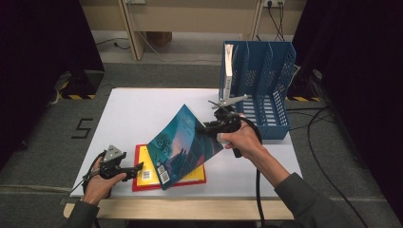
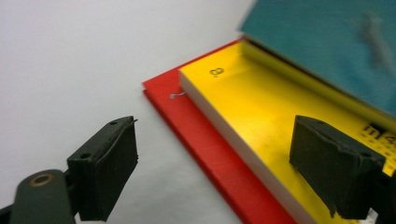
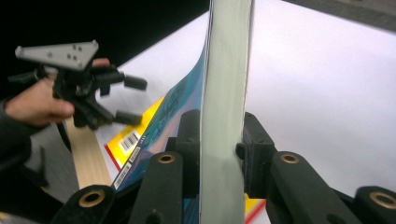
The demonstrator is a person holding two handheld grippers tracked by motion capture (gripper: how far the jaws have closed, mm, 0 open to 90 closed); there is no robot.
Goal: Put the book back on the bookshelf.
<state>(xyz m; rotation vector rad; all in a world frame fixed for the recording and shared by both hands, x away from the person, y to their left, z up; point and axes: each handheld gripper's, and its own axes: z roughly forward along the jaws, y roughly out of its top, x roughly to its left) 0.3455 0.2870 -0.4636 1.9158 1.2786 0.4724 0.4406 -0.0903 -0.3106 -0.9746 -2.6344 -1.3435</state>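
A teal-covered book (image 1: 183, 145) is tilted up off the table, its lower corner resting on the stack below. My right gripper (image 1: 215, 127) is shut on its upper right edge; in the right gripper view the jaws clamp the book's pale page edge (image 3: 224, 102). Beneath it a yellow book (image 1: 147, 170) lies flat on a red book (image 1: 137, 167). My left gripper (image 1: 134, 167) stands open at the stack's left edge. In the left gripper view its jaws straddle the near corner of the yellow book (image 2: 261, 107) and the red book (image 2: 201, 135).
A blue mesh file rack (image 1: 260, 85) stands at the back right of the white table (image 1: 142, 111), with a thin white book (image 1: 228, 64) upright in its left slot. The table's wooden front edge (image 1: 166, 208) runs below the stack.
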